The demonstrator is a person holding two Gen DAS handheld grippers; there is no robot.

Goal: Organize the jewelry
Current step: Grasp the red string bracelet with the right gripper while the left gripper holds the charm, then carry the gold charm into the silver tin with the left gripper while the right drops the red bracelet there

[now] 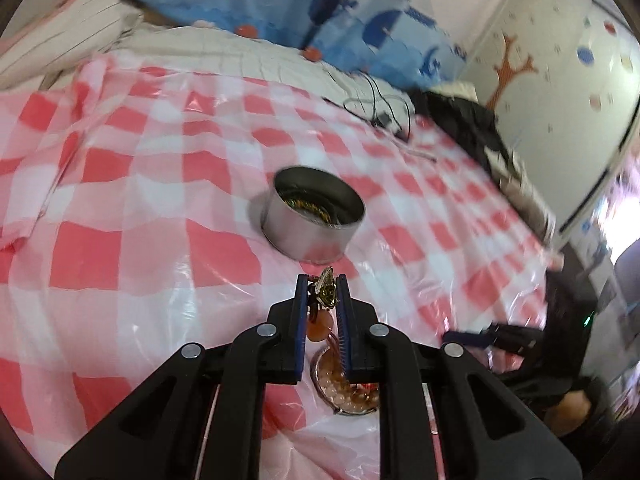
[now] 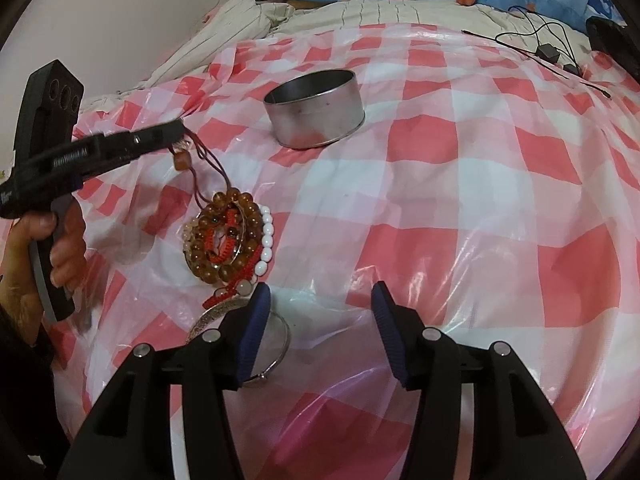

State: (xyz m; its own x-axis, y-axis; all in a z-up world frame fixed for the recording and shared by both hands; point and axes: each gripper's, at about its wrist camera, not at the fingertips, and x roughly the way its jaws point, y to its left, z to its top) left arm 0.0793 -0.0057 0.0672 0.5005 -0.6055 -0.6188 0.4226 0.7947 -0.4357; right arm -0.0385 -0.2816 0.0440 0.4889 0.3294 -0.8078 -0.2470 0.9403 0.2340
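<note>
My left gripper [image 1: 322, 282] is shut on a gold-coloured pendant [image 1: 327, 292] with an orange bead [image 1: 320, 326] on a dark red cord. In the right wrist view the left gripper [image 2: 176, 136] is held up at the left by a hand, and the cord [image 2: 212, 164] trails down to a pile of amber, red and white bead bracelets [image 2: 228, 236]. An open round metal tin [image 1: 316, 216] stands just beyond the left gripper, with something glinting inside. My right gripper [image 2: 320, 300] is open and holds nothing. Its left finger hangs over a silver bangle [image 2: 280, 350].
A pink-and-white checked plastic sheet [image 2: 460, 200] covers the bed. Black cables with small adapters [image 2: 548, 50] lie at the far right. Blue whale-print bedding [image 1: 320, 12] and a striped pillow [image 2: 224, 40] are at the back, and dark clothing [image 1: 476, 128] lies on the right.
</note>
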